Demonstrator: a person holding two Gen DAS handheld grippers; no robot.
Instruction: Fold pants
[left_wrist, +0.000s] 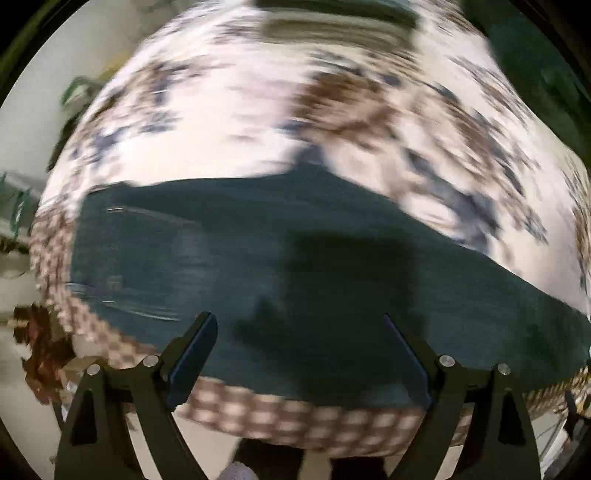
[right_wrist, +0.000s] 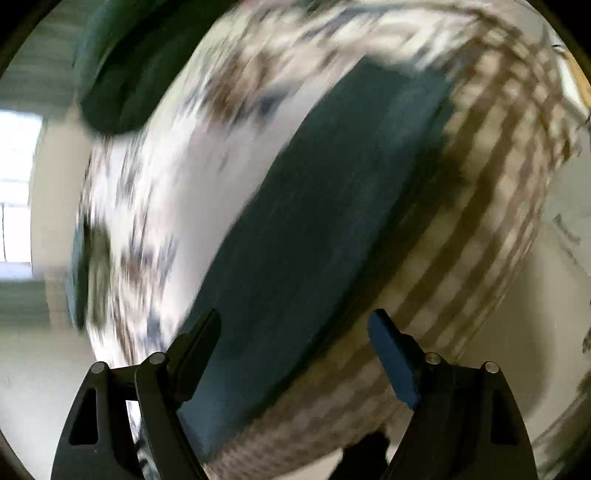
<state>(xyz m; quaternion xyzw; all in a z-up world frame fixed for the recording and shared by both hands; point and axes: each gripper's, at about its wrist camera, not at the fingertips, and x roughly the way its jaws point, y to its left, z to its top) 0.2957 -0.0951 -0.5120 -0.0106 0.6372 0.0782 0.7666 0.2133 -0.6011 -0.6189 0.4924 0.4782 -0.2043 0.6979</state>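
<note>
Both grippers, left (left_wrist: 299, 354) and right (right_wrist: 295, 350), spread wide, nothing held. Dark teal pants (left_wrist: 295, 258) below the fingers: soft, limp, likely light; pinch at a folded edge

A home bedroom, both views motion-blurred — a bed (left_wrist: 229, 110) spread with a white floral-patterned cover, its checked brown-and-cream border (right_wrist: 491, 206) hanging over the edge; dark teal pillows (right_wrist: 114, 74) lie at one end, beside pale walls and a bright window (right_wrist: 16, 192).
</note>
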